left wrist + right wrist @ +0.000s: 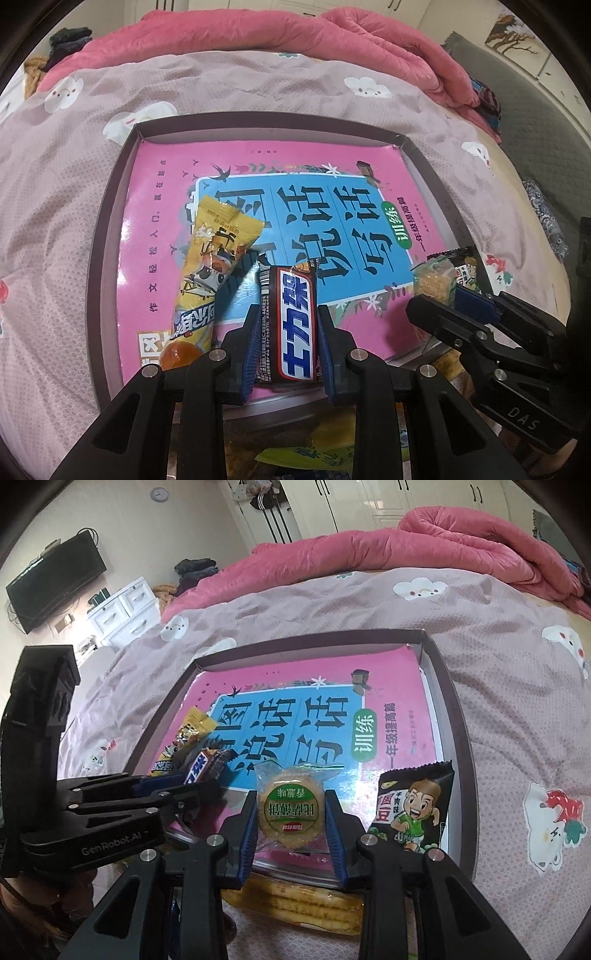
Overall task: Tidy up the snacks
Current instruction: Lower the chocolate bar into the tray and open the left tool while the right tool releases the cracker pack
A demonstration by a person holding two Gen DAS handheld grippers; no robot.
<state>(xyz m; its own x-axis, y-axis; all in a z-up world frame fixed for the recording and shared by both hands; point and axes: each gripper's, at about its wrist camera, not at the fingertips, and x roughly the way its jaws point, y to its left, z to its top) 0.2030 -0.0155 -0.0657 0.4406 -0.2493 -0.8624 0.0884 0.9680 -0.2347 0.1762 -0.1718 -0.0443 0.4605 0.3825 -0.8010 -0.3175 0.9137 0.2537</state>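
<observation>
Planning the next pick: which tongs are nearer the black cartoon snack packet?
Right. The right tongs, shut on the round cracker, sit beside the black packet; the left tongs are further away.

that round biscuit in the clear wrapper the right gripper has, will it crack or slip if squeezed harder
The round biscuit in clear wrapper is probably brittle: it looks thin and flat, so more pressure from the right gripper could snap it. The glossy film looks slick, so it may slide. Pinched at its edges, it likely stays rigid rather than drooping.
</observation>
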